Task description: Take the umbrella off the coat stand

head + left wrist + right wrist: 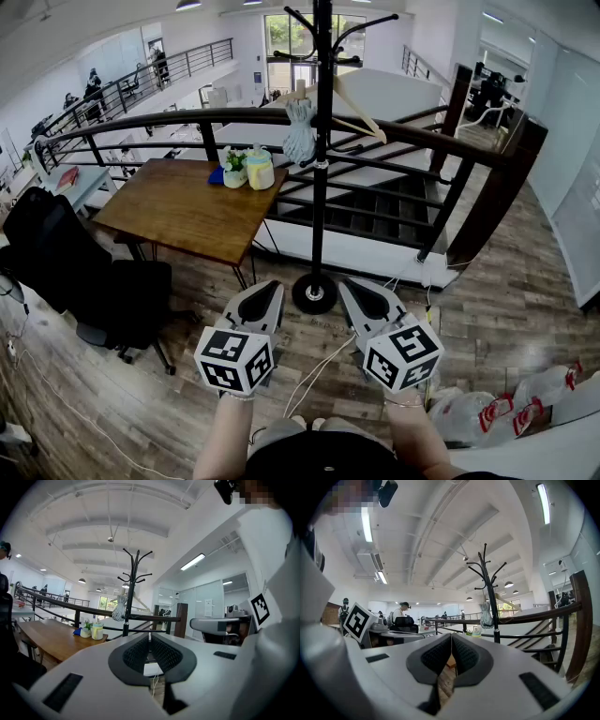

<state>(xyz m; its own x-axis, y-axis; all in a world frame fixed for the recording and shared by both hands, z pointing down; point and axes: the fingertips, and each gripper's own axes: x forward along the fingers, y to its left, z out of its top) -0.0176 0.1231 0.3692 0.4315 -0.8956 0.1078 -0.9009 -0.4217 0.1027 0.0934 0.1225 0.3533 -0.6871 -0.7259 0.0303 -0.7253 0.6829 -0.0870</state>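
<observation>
A black coat stand (320, 141) rises from a round base on the wooden floor, just in front of me. A folded pale umbrella (300, 131) hangs from it at railing height, left of the pole, and a wooden hanger (349, 111) hangs beside it. The umbrella (120, 609) also shows in the left gripper view, and the umbrella (486, 616) in the right gripper view. My left gripper (270, 291) and right gripper (354, 291) are held side by side, low and short of the stand's base. Both are shut and hold nothing.
A wooden table (178, 216) with a jar (260, 169) and a small plant (234, 169) stands left of the stand. A black office chair (66, 267) is at the far left. A dark railing (412, 136) and a stairwell lie behind the stand. Plastic bags (506, 408) sit at lower right.
</observation>
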